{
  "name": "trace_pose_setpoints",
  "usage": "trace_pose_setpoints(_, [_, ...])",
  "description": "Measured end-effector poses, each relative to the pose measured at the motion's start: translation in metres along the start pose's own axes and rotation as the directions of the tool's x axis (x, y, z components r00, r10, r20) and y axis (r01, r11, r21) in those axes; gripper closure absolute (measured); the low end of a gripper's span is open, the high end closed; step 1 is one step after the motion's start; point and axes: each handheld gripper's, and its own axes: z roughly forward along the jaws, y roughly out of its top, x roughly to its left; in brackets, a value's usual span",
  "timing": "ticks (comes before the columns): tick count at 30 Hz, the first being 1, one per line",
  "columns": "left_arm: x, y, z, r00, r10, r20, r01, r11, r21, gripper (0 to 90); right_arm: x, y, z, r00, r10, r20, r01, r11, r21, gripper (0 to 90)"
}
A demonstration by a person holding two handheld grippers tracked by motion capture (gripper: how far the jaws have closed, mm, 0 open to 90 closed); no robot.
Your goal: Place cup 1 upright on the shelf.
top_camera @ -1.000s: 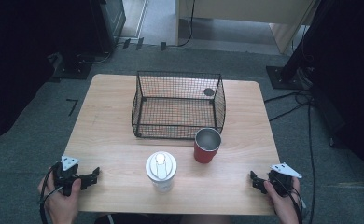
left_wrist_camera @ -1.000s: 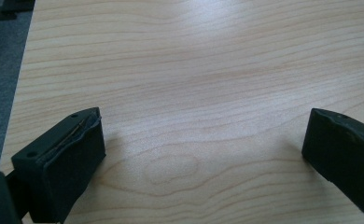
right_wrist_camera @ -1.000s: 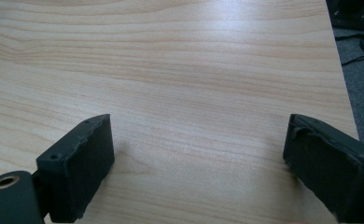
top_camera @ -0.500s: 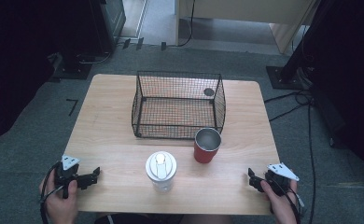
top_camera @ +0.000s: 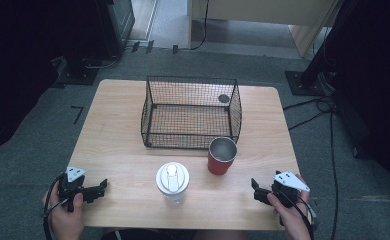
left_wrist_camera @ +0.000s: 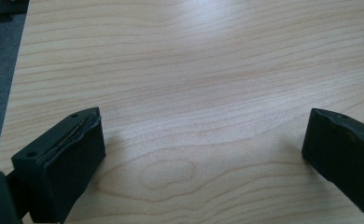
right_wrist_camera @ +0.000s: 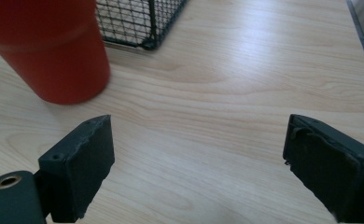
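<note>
A red cup [top_camera: 222, 156] with a steel inside stands upright on the wooden table [top_camera: 118, 150], just in front of a black wire basket [top_camera: 190, 112]. To its left stands a clear bottle with a white lid [top_camera: 172, 182]. My left gripper [top_camera: 102, 188] rests low at the table's front left, open, with bare wood between its jaws [left_wrist_camera: 203, 154]. My right gripper [top_camera: 255, 189] sits at the front right, open and empty [right_wrist_camera: 199, 158]. In the right gripper view the red cup [right_wrist_camera: 49, 51] stands ahead to the left, with the basket's corner [right_wrist_camera: 143, 23] behind it.
A small dark disc [top_camera: 224, 98] lies at the basket's far right corner. Grey carpet, cables [top_camera: 328, 115] and dark equipment stands surround the table. Bare wood runs along the table's left side and between the bottle and each gripper.
My right gripper has slid a little to the left along the front edge. The left gripper has barely shifted. Cup, bottle and basket stay put.
</note>
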Motion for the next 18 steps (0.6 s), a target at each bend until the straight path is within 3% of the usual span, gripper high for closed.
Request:
trace_pose_setpoints(5, [0.000, 0.000, 0.000, 1.0000, -0.002, 0.000, 0.002, 1.0000, -0.002, 0.0, 0.009, 0.008, 0.000, 0.9995, 0.004, -0.030, -0.004, 1.000, -0.015, 9.1])
trace_pose_setpoints(18, [0.000, 0.000, 0.000, 1.0000, -0.002, 0.000, 0.002, 1.0000, -0.002, 0.0, 0.030, 0.022, 0.010, 0.9983, -0.019, -0.055, 0.016, 0.998, -0.054, 9.1])
